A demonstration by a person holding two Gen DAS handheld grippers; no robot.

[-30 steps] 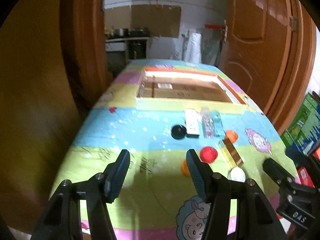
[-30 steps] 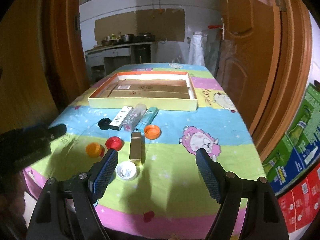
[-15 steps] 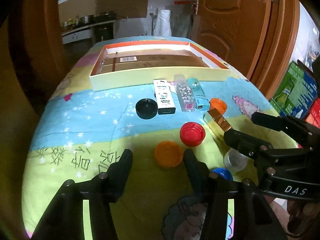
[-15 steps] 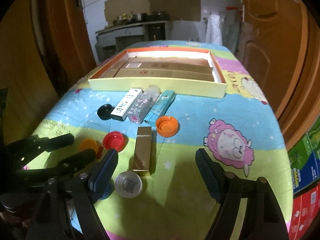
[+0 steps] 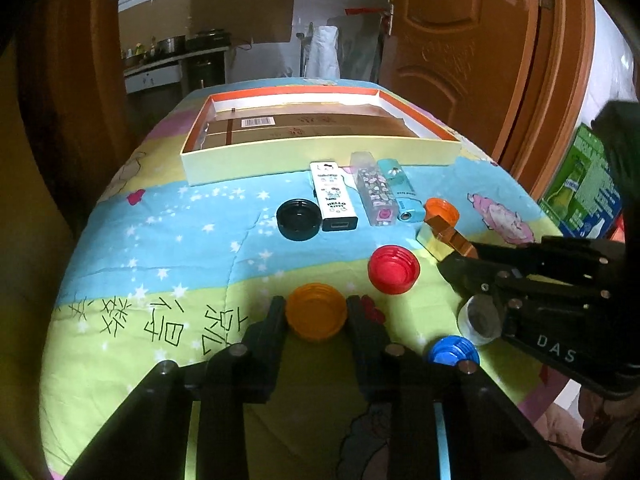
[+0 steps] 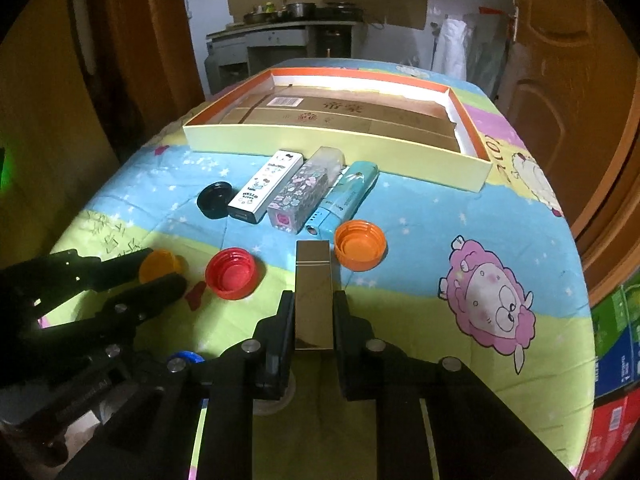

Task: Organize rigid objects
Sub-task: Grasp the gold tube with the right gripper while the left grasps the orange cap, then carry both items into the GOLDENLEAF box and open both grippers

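Note:
My left gripper [image 5: 316,312] is shut on a yellow-orange bottle cap [image 5: 316,314] on the cloth-covered table [image 5: 160,248]. My right gripper [image 6: 314,308] is shut on a gold rectangular case [image 6: 314,280] lying on the table. A red cap [image 5: 394,268], a black cap [image 5: 298,219], an orange cap [image 6: 360,244], a blue cap [image 5: 454,350] and a clear cap [image 5: 478,320] lie around them. A white Hello Kitty box [image 5: 334,200], a floral case [image 5: 376,196] and a teal case [image 5: 400,190] lie side by side before a shallow yellow box [image 5: 320,152].
The shallow box holds flat brown cartons [image 6: 340,114]. Wooden doors [image 5: 480,60] stand to the right and left. Green cartons [image 5: 584,188] stand on the floor by the table's right edge. A kitchen counter [image 6: 288,36] is behind the table.
Both grippers moved forward and down and closed: the left onto the yellow-orange cap, the right onto the gold case.

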